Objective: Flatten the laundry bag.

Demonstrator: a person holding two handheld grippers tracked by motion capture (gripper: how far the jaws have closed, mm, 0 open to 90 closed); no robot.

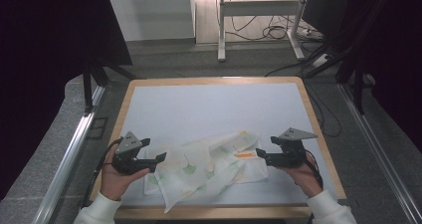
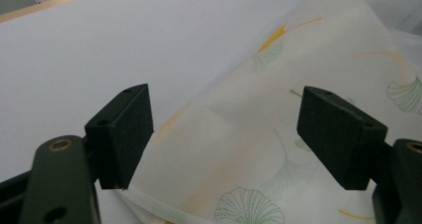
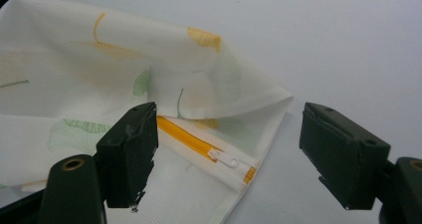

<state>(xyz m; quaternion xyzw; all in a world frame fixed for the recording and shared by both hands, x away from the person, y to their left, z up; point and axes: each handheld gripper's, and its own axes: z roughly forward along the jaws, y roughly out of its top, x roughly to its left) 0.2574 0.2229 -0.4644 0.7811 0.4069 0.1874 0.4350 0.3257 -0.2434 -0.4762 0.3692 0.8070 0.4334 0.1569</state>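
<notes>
My left gripper (image 1: 160, 157) stands wide, nothing between its jaws. In the left gripper view the pads (image 2: 124, 134) hang just over the near edge of the cloth (image 2: 278, 149), one pad above bare table, the other above fabric, neither pressing. My right gripper (image 1: 259, 154) is just as wide and holds nothing. Looking along it, the cloth's corner sits between and just ahead of the jaws, and the zipper (image 3: 209, 149) with its white pull (image 3: 229, 160) runs from beside my left-hand pad toward the middle of the gap.

The cloth (image 1: 206, 167) lies crumpled between my two grippers, each tip at one of its ends, on the white mat (image 1: 209, 109).

I judge the step in hand to be taking hold of both ends so I can spread or straighten it. To do it well I'd lower each gripper until one pad slides under the edge and the other comes down on top, catching all the layers. On the right I'd bite the fabric beside the zipper, not on the pull, which would slip. On the left the edge is folded over, so I'd go in far enough to catch the whole fold. I'd close both before pulling, then draw them apart evenly.

The cloth's long axis runs from one gripper to the other, across the table. The zippered end points at my right gripper, and a loose corner trails toward the table's near edge, closer to my left gripper.
</notes>
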